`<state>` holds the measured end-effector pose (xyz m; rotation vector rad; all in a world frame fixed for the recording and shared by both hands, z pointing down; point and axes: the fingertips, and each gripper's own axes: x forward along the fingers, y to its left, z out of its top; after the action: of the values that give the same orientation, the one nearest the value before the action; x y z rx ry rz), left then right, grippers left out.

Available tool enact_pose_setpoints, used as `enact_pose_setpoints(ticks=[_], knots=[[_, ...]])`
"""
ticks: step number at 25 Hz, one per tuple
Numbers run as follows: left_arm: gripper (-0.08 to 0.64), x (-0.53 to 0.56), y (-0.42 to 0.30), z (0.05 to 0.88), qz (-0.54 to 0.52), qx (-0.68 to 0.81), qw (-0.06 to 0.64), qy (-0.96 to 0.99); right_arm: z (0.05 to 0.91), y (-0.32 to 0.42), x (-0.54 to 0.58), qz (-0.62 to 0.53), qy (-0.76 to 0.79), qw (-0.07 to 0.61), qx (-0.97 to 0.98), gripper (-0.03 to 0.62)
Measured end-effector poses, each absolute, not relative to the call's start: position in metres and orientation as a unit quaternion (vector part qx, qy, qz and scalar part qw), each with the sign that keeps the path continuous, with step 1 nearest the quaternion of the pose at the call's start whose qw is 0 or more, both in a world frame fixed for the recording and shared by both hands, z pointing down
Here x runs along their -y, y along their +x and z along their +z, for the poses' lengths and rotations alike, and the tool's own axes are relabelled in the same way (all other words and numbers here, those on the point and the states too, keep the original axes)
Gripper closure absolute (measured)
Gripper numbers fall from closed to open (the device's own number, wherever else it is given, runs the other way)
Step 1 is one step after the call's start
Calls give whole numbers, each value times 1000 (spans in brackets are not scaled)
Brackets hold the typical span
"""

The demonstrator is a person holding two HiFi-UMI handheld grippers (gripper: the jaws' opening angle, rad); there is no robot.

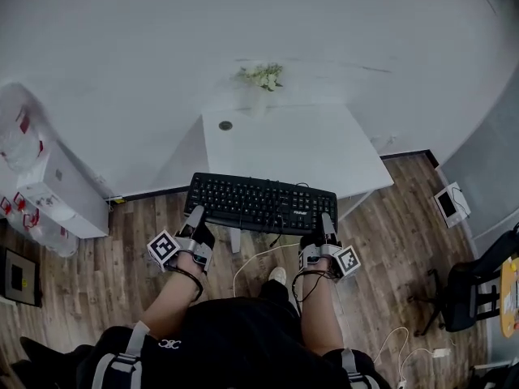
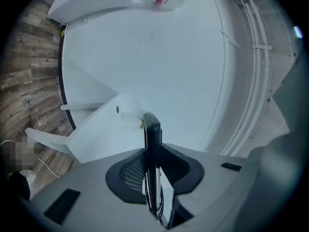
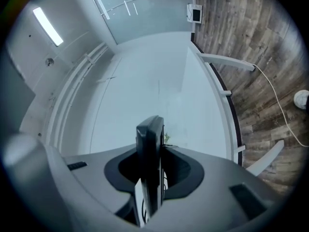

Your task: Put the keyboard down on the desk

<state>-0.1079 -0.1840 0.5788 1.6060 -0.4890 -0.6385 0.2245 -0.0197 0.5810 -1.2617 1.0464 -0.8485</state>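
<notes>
Matte white rectangular desk [image 1: 324, 148] against a plain white wall [image 1: 243, 23]; wood-plank floor [image 1: 389, 250] around it. A small green plant [image 1: 261, 76] is at the desk's back edge. The black plastic keyboard [image 1: 261, 203] is over the desk's near edge, contact unclear. The left gripper [image 1: 195, 215] and right gripper [image 1: 327, 222] are each clamped on its near long edge. A thin white cable [image 1: 251, 259] lies on the floor below.

A matt black plastic keyboard [image 1: 261, 203] is sitting between the left gripper [image 1: 195, 215] and right gripper [image 1: 326, 220], both showing smooth grey plastic; ahead of them a smooth white desk [image 1: 300, 148], below them wood-grain floor [image 1: 389, 241].
</notes>
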Motion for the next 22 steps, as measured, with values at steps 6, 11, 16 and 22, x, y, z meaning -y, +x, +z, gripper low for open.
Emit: enact_pose_setpoints(ticks=[6, 11, 16, 22], knots=[[489, 225, -37, 584, -285, 237, 632, 680, 591, 302, 79, -399, -540, 594, -443, 503], [489, 247, 10, 584, -287, 265, 624, 677, 592, 356, 115, -419, -529, 588, -445, 503], [489, 263, 52, 584, -302, 283, 621, 666, 604, 404, 151, -439, -516, 581, -451, 503], [489, 283, 77, 593, -320, 329, 612, 645, 616, 439, 205, -477, -498, 556, -465, 503]])
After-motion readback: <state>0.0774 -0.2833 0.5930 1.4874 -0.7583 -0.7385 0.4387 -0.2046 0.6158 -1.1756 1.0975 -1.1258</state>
